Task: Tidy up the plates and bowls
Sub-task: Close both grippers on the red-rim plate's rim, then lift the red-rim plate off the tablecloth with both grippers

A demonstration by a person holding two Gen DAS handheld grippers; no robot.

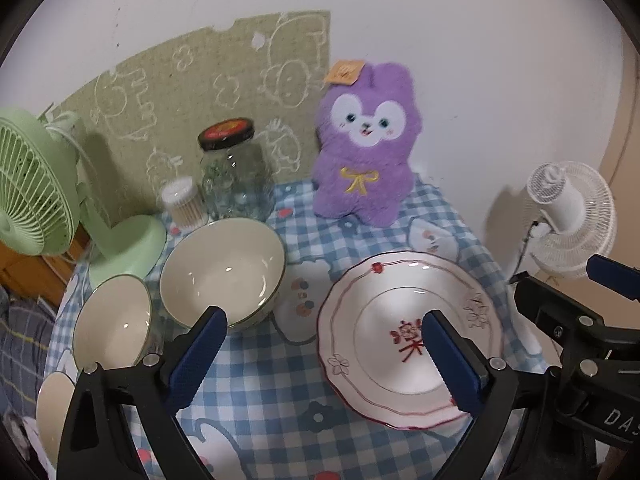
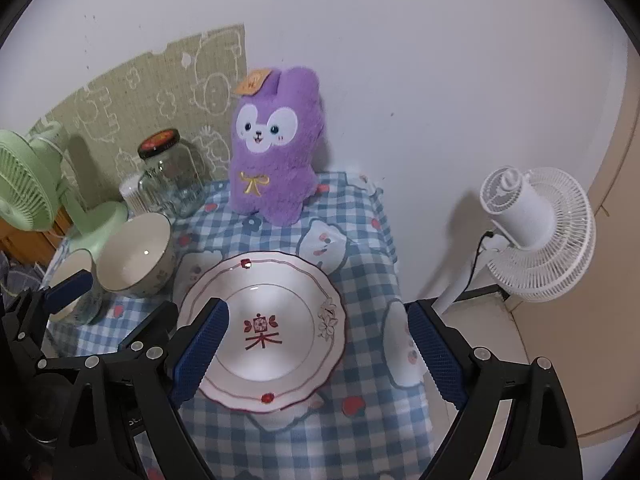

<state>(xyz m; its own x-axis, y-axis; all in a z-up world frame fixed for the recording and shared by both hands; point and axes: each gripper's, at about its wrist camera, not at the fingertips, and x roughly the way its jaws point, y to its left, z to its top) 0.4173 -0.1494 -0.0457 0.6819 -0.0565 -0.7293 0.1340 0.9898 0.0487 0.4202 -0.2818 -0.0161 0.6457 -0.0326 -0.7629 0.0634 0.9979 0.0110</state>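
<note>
One plate (image 1: 408, 340) lies on the checked cloth (image 1: 260, 400) of the table, white with a red scalloped rim and a red mark at its middle; in the right view the plate (image 2: 262, 332) sits low in the centre. Bowls number two for certain: a big bowl (image 1: 224, 270) at 11 o'clock of the plate, apart from it, and a small bowl (image 1: 114, 322) just beside the big one at its 8 o'clock. The left view alone shows a third pale rounded rim (image 1: 54, 416) at the lower left edge, cut off; whether it is a bowl cannot be told. Behind the bowls stand one jar (image 1: 234, 172) with a dark lid, one tub of swabs (image 1: 182, 202) touching the jar's left, and one green fan (image 1: 36, 188); one purple plush (image 1: 366, 144) stands at 12 o'clock of the plate against the wall. One white fan (image 2: 536, 236) stands off the table at 3 o'clock, shown whole, with its pole, only in the right view. In the right view the big bowl (image 2: 134, 254) is seen more from the side, and the small one is mostly hidden behind the other tool. The left tongs (image 1: 324, 360) are spread wide, holding nothing, one blue pad over the plate. The right tongs (image 2: 320, 356) are likewise spread, empty, one pad over the plate's left rim.
</note>
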